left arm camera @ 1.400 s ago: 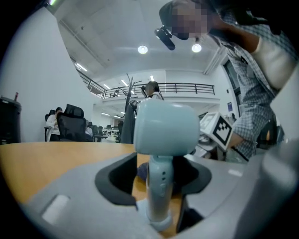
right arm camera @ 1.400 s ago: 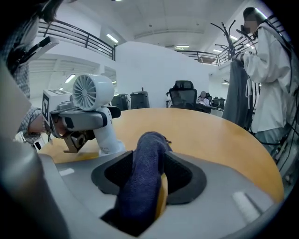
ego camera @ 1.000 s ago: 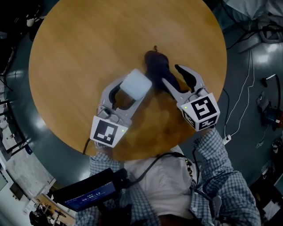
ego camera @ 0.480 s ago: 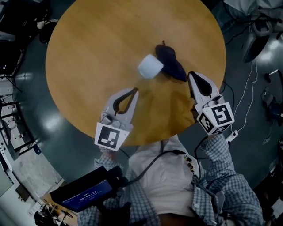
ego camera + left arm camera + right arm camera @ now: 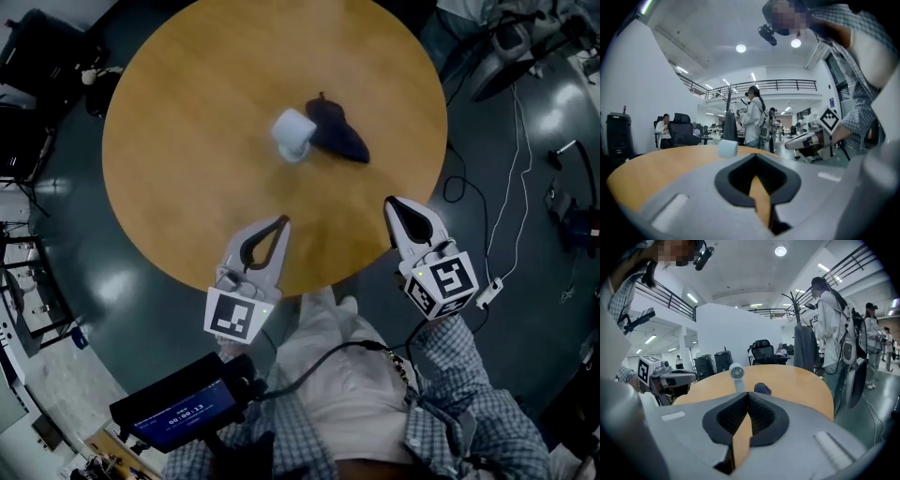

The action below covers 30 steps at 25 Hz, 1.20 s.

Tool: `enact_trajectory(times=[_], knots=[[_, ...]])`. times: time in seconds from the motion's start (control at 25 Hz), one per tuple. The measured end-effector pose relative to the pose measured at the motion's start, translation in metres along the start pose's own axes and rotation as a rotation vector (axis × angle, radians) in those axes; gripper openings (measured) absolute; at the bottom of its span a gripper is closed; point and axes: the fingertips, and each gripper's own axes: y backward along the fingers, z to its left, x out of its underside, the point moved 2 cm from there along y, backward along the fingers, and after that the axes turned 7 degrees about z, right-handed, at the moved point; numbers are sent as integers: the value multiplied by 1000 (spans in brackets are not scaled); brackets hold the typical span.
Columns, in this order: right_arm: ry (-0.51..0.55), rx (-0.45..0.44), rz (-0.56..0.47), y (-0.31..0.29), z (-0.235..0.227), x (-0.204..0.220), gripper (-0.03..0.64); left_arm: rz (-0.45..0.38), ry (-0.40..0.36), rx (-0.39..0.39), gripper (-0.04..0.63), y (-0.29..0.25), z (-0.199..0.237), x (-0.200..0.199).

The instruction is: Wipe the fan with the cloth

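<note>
1. One round wooden table (image 5: 187, 141) filled the upper half of the head view, with dark floor (image 5: 84, 281) all around it.
2. One small white fan (image 5: 293, 134) stood upright on the table, slightly above and right of the tabletop's middle.
3. One dark cloth (image 5: 339, 133) lay crumpled just right of the fan, apparently touching it. No jaw held it.
4. There were two hand-held grippers, each with a marker cube at its rear, and both sat at the table's lower rim.
5. The left hand-held gripper (image 5: 280, 221) had its jaws pressed together with nothing between them. Its tips lay over the wood just inside the lower edge.
6. The right hand-held gripper (image 5: 391, 202) was likewise closed and empty. Its tips were at the lower right rim and its body hung over the floor.
7. Both hand-held grippers were well apart from the fan and cloth, with a bare band of wood between them.
8. The left and upper parts of the tabletop were bare wood out to the rim.
9. Off the table, cables (image 5: 514, 178) trailed over the floor at right.
10. In the gripper views, several people and office chairs stood beyond the far edge.
</note>
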Motion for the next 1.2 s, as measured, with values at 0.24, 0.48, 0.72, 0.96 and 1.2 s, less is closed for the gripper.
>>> enact_trajectory(times=[0.24, 0.48, 0.72, 0.96, 1.2], knots=[[23, -31, -15, 57, 22, 29, 3, -23, -3, -52, 0, 33, -52, 1], [55, -91, -20, 117, 46, 54, 3, -39, 11, -89, 0, 65, -116, 2], [5, -120, -64, 151, 69, 58, 3, -10, -5, -77, 0, 101, -153, -5], [29, -135, -104, 173, 94, 51, 3, -5, -43, -60, 0, 121, -173, -12], [79, -129, -158, 185, 110, 33, 3, -20, -66, -35, 0, 132, -181, -23]])
